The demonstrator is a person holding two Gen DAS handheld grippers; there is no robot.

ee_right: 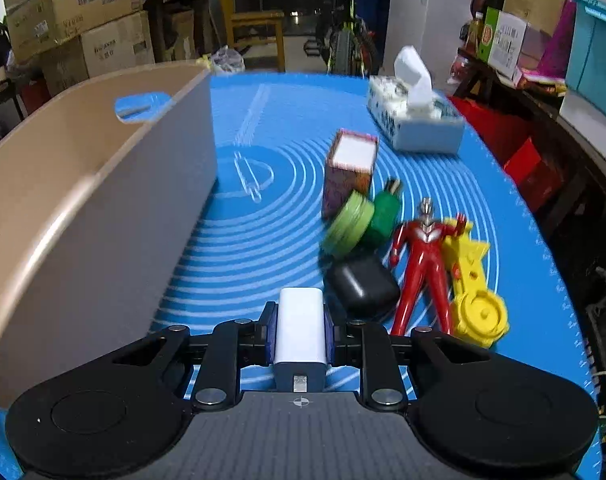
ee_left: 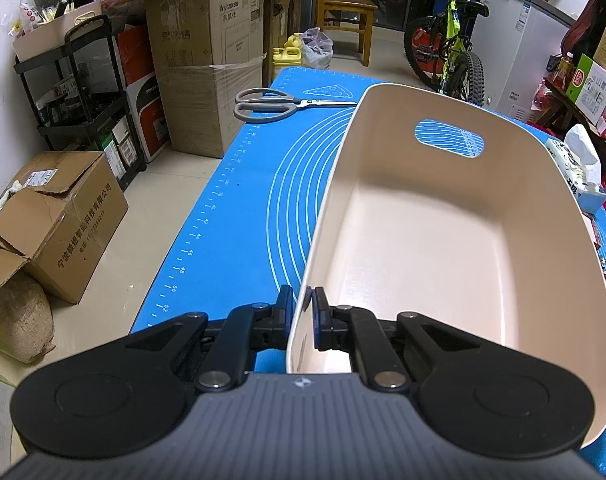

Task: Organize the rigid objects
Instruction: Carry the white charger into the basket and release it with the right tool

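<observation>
A blue silicone baking mat [ee_left: 239, 208] covers the tabletop. The beige oval plastic bin [ee_left: 423, 240] sits at its centre, its near wall pinched in the left gripper's [ee_left: 303, 312] closed jaws. The right gripper [ee_right: 301, 328] clamps a white rectangular charger block [ee_right: 301, 320] (bin at nine o'clock, toy pile at two).

Cardboard boxes [ee_left: 207, 64] are stacked beside a black shelf [ee_left: 83, 92]. A wooden chair [ee_left: 345, 12] and a bicycle [ee_left: 449, 40] stand behind, near yellow jugs [ee_left: 287, 54] on the floor.
</observation>
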